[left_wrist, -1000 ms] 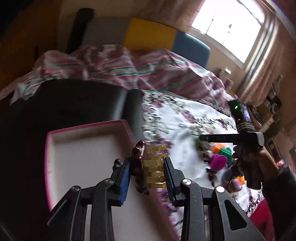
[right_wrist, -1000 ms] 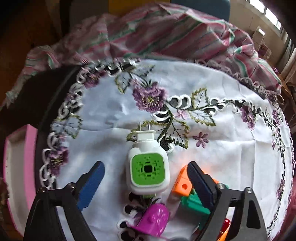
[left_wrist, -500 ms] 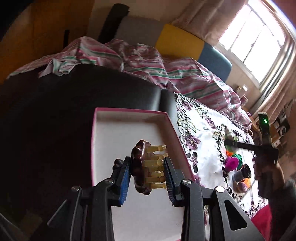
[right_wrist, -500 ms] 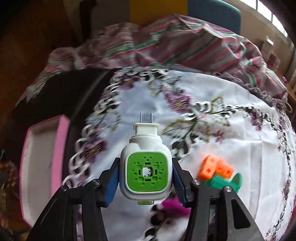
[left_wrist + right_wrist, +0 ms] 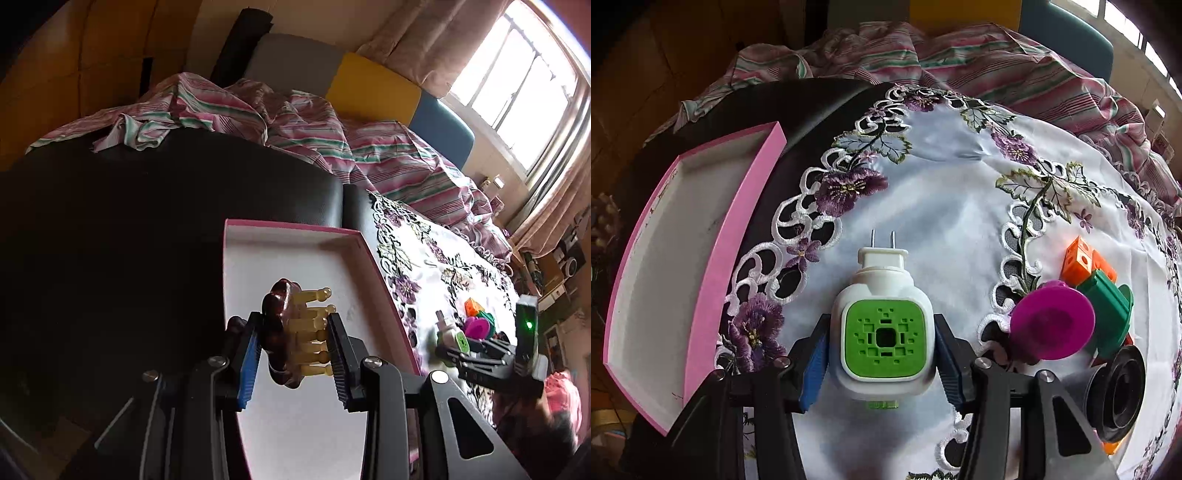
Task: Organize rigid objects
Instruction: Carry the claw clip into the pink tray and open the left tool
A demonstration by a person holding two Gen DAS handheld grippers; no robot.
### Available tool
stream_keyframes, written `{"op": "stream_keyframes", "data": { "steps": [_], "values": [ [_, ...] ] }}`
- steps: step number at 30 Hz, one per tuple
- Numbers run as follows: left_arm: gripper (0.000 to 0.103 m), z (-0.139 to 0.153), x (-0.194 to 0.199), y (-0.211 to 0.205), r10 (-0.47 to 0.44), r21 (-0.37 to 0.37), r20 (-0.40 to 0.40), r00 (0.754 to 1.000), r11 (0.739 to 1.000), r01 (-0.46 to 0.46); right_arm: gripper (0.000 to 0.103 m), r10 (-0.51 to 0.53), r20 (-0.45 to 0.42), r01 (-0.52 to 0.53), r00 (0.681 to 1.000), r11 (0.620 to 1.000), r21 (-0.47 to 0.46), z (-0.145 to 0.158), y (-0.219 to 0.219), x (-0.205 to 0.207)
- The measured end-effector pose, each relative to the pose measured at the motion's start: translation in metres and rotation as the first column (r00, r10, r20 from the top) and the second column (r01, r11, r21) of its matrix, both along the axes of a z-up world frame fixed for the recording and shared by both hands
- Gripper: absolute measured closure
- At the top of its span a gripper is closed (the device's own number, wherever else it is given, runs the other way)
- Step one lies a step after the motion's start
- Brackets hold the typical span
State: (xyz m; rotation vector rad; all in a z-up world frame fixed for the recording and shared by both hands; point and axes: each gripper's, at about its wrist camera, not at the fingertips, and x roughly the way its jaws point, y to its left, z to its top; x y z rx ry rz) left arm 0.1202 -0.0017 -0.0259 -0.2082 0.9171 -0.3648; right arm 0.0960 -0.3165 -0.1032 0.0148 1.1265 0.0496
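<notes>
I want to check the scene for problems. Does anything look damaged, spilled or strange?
Nothing stands out. The plug-in device and the wooden comb look intact, and the pink tray sits flat.

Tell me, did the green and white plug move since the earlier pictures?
Yes. The plug, gripped by the right tool, left the toy pile toward the pink box.

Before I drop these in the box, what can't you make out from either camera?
- Pink box near end: left wrist view, hidden behind left gripper.
- Brown comb handle: hidden behind a finger.
- Black round item: right wrist view, partly hidden by right gripper; identity unclear.
</notes>
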Motion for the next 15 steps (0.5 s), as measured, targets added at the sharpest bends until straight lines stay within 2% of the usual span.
{"op": "stream_keyframes", "data": {
  "steps": [4, 7, 15],
  "values": [
    [0.068, -0.004, 0.029, -0.013, 0.007, -0.005, -0.025, 1.0, 1.0, -0.007, 0.05, 0.005, 0.025, -0.006, 1.0, 0.999, 0.031, -0.001, -0.004, -0.002],
    [0.068, -0.011, 0.052, -0.024, 0.019, 0.03, -0.031, 0.999, 0.999, -0.018, 0.05, -0.006, 0.034, 0.004, 0.999, 0.998, 0.064, -0.001, -0.01, -0.003],
    [0.066, -0.046, 0.108, -0.037, 0.077, 0.09, -0.105, 0.991, 0.994, -0.068, 0.05, 0.007, 0.042, -0.008, 0.999, 0.999, 0.034, -0.001, -0.005, -0.002]
  ]
}}
